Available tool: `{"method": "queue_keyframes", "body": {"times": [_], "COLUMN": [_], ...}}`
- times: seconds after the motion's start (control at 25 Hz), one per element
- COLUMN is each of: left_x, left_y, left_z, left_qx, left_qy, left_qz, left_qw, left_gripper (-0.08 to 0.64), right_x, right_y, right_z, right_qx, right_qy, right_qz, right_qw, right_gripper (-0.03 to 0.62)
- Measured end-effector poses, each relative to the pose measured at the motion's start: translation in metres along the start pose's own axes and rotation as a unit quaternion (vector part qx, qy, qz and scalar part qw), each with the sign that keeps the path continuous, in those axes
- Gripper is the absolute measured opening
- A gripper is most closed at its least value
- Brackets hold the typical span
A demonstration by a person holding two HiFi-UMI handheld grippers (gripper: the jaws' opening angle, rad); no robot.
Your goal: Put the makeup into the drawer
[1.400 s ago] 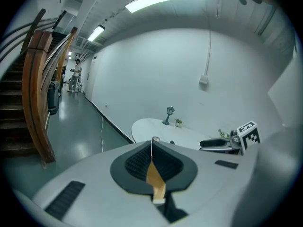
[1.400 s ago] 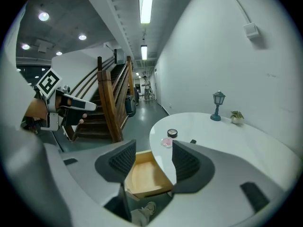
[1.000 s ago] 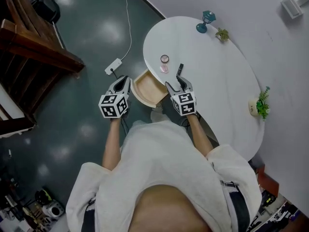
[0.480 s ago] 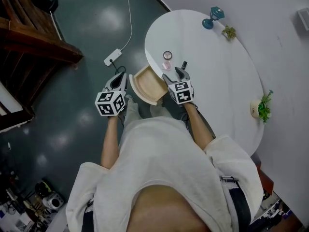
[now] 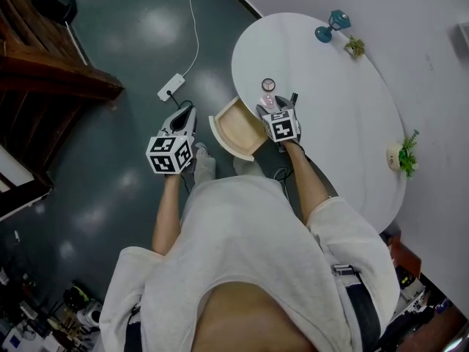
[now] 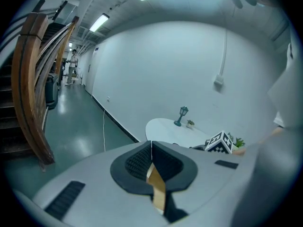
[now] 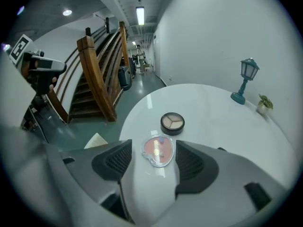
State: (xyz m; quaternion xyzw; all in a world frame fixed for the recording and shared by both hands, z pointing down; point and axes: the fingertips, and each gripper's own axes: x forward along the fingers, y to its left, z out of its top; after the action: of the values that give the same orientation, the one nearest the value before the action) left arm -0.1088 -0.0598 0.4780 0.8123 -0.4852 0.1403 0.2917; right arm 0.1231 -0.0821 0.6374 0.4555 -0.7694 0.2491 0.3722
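Observation:
The light wooden drawer (image 5: 236,129) stands pulled out from the round white table (image 5: 337,108). Behind it on the tabletop lie a round dark compact (image 5: 268,84) (image 7: 172,123), a clear pink heart-shaped compact (image 5: 268,101) (image 7: 158,150) and a black tube (image 5: 293,97). My right gripper (image 5: 272,108) (image 7: 154,156) hangs low over the pink compact. Its jaws are opening, one on each side of the compact, and the pads do not touch it. My left gripper (image 5: 187,117) (image 6: 151,149) is held over the floor left of the drawer, shut on nothing.
A teal lamp (image 5: 330,24) and a small plant (image 5: 356,46) stand at the table's far edge, a potted plant (image 5: 407,155) at its right. A power strip (image 5: 170,94) with its cable lies on the floor. A wooden staircase (image 5: 51,72) rises at left.
My right gripper has come forward and down from the drawer's front corner to the pink compact, and its jaws have spread. My left gripper stays beside the drawer.

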Motion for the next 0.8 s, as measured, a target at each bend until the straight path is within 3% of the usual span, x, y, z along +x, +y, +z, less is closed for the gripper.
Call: {"method": "queue_keyframes", "body": {"times": [0.28,0.8], "left_x": [-0.002,0.006], "left_y": [0.032,0.039], "left_z": [0.004,0.009], "left_qx": [0.004,0.011], "left_qy": [0.014,0.020], "left_qz": [-0.017,-0.041], "left_qw": [0.9998,0.9989], "left_gripper": [0.012,0.012], "right_x": [0.012,0.007], "right_y": [-0.009,-0.003], "right_z": [0.000,0.000], "right_qx": [0.051,0.040], "right_qy": [0.014,0.020], "right_qz": [-0.036,-0.034], "right_qw": [0.998,0.998], "right_gripper": [0.261,0.230]}}
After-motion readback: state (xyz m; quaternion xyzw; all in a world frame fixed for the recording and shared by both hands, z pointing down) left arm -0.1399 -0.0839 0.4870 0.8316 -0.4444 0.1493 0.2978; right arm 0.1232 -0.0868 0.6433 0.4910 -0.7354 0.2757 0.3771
